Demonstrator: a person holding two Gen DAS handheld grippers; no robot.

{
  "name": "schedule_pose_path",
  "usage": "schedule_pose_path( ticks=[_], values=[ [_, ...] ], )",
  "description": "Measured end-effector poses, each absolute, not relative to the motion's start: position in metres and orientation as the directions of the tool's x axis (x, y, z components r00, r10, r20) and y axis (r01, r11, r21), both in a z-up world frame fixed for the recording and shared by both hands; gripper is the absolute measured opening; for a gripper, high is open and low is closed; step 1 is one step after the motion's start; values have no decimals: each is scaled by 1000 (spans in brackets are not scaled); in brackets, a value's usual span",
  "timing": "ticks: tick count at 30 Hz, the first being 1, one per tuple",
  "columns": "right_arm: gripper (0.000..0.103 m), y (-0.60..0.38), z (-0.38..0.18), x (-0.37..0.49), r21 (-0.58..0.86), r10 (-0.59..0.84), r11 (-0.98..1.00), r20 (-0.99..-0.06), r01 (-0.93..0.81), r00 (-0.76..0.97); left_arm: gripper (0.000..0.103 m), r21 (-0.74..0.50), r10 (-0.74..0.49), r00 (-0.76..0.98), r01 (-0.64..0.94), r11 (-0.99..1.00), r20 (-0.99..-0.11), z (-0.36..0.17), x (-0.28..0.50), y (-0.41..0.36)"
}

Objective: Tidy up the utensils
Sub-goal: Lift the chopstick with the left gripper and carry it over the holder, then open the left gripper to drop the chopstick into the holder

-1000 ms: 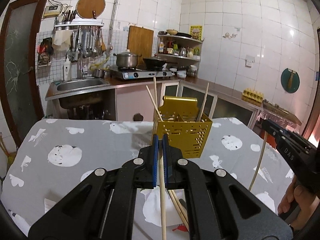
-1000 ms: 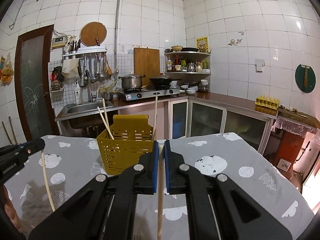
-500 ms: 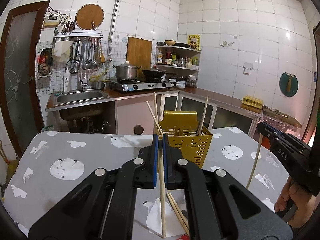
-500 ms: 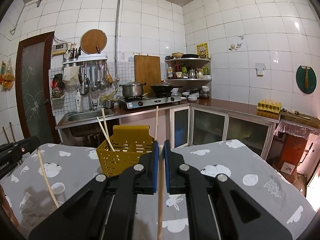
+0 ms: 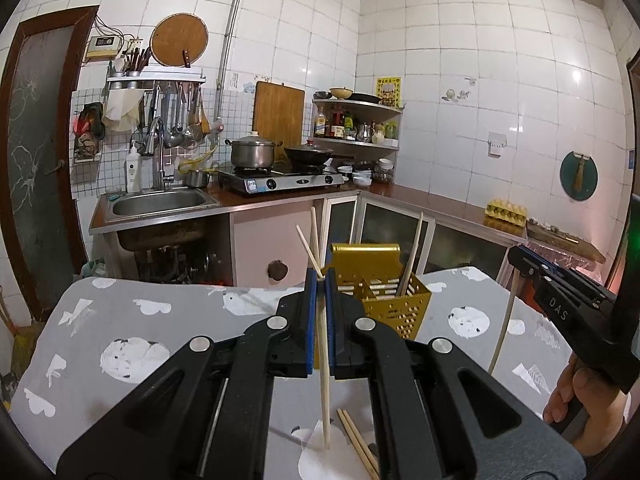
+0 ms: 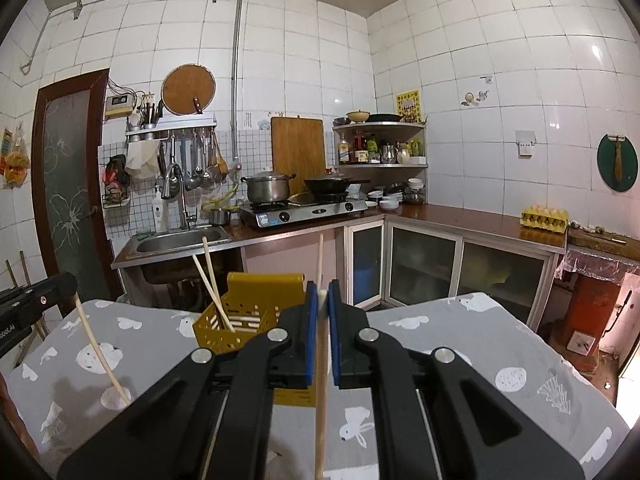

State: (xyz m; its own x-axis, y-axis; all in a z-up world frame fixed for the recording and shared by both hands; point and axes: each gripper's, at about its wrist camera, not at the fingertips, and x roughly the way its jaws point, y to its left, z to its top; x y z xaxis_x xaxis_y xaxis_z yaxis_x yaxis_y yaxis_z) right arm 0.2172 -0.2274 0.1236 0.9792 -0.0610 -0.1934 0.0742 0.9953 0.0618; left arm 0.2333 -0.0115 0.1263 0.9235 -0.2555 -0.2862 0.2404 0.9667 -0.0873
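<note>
A kitchen is seen from two gripper cameras above a counter point(image 5: 132, 320) covered by a grey cloth with white animal prints. At the left, the left gripper point(image 5: 321, 280) is clamped on one pale chopstick point(image 5: 324, 380), held upright with its lower end just above the cloth. Two more chopsticks point(image 5: 356, 440) lie on the cloth just right of that end. Beyond, near the far edge, a yellow perforated utensil basket point(image 5: 396, 304) stands with several chopsticks leaning upright inside it. At the right, the right gripper point(image 6: 323, 294) is clamped on another upright chopstick point(image 6: 320, 412), near the basket. A hand point(image 5: 576, 400) is seen on its handle.
</note>
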Motion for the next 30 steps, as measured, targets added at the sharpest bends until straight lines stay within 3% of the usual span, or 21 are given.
schedule_pose_path(
  ticks=[10,22,30],
  values=[
    [6,-233,158,238,71,-56,995,-150,68,987,3,-70,-266,940,257,964,-214,175,253,-17],
    [6,-234,222,289,89,-50,995,-35,53,998,3,-38,-253,964,250,967,-86,253,298,-41],
    [6,-222,224,335,74,-29,997,23,28,999,3,-16,-245,966,245,969,-78,238,339,-56]
  ],
)
